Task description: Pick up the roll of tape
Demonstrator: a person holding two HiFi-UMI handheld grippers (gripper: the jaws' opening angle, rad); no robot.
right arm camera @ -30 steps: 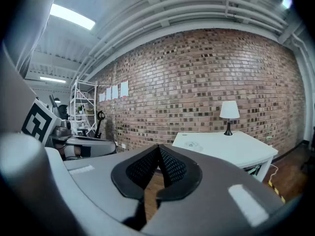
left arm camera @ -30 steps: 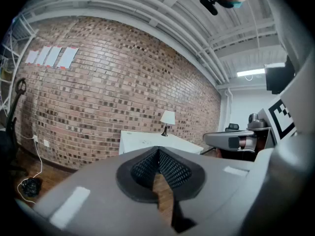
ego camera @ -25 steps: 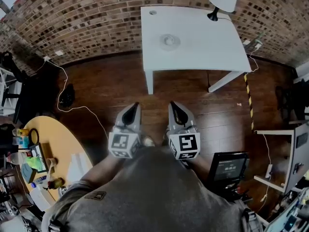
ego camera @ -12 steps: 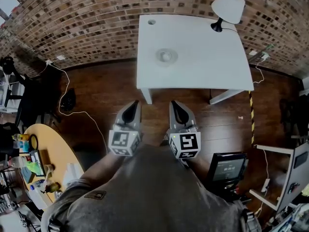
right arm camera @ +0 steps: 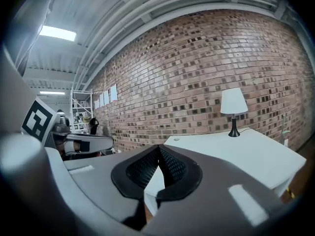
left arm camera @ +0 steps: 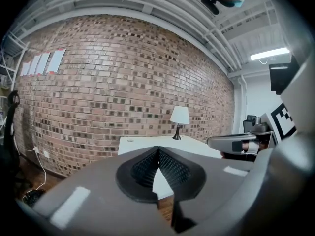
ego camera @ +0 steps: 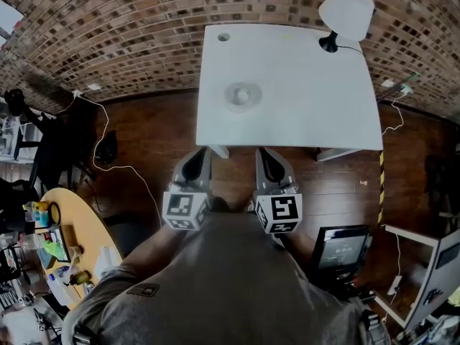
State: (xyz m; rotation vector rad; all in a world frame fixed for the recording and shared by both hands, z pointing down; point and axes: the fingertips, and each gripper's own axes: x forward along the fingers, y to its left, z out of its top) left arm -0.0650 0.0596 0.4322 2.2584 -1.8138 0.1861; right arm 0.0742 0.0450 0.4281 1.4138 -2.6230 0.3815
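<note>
The roll of tape (ego camera: 243, 94), a pale, see-through ring, lies on the white table (ego camera: 302, 113) left of its middle. In the head view my left gripper (ego camera: 198, 154) and right gripper (ego camera: 263, 154) are held side by side above the wooden floor. Their tips are just short of the table's near edge, well apart from the roll. Both are shut with nothing between the pads. From the left gripper (left arm camera: 158, 151) and the right gripper (right arm camera: 158, 147) views the closed jaws point at the table (left arm camera: 140, 144) (right arm camera: 251, 151); the roll is hidden there.
A white lamp (ego camera: 345, 9) (left arm camera: 179, 116) (right arm camera: 232, 102) stands at the table's far right corner, by a brick wall (ego camera: 108, 34). A cluttered yellow round table (ego camera: 79, 228) is at the left, a black device (ego camera: 341, 250) at the right, and a cable (ego camera: 122, 165) on the floor.
The table has drawn nearer in the head view: its near edge now reaches the gripper tips. Both grippers stay shut and side by side.
</note>
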